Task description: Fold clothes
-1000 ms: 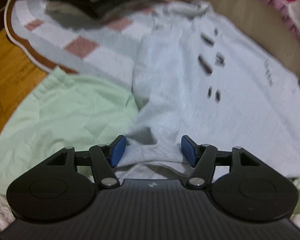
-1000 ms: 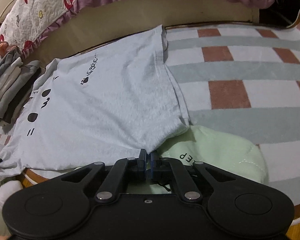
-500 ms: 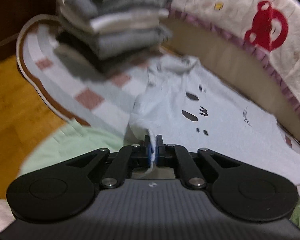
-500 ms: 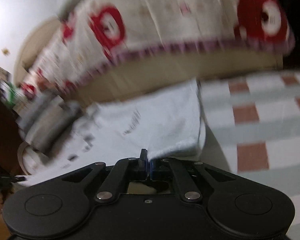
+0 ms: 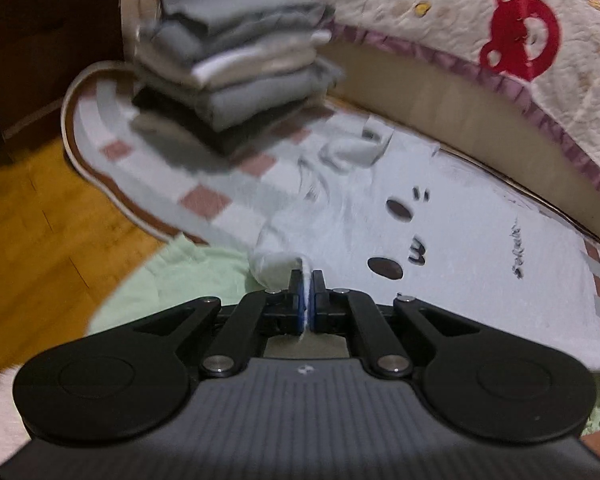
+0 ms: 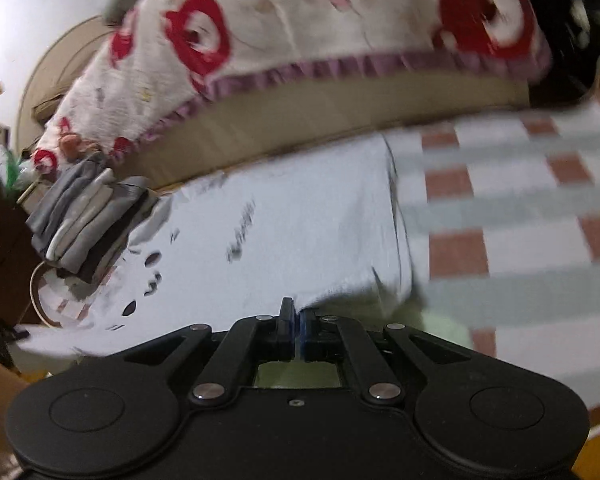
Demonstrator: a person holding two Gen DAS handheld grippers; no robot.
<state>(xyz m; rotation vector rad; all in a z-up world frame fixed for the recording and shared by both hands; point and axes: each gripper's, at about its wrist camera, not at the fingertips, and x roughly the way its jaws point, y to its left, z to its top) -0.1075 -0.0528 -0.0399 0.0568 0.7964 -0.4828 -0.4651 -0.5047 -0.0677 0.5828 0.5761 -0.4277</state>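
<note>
Both your grippers have lifted the white shirt's near edge off the rug. Left gripper and right gripper fingers are clenched on thin cloth; a sharp pull could slip it free.

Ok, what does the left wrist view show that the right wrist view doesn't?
Only the left wrist view: the wooden floor, and the left gripper with its fingers shut on the white T-shirt at one edge.

Only the right wrist view: the wide open stretch of checked rug beyond the shirt, and the right gripper pinching another edge.

Both: the T-shirt, the stack of folded clothes, the red-patterned quilt, and a pale green garment underneath.
</note>
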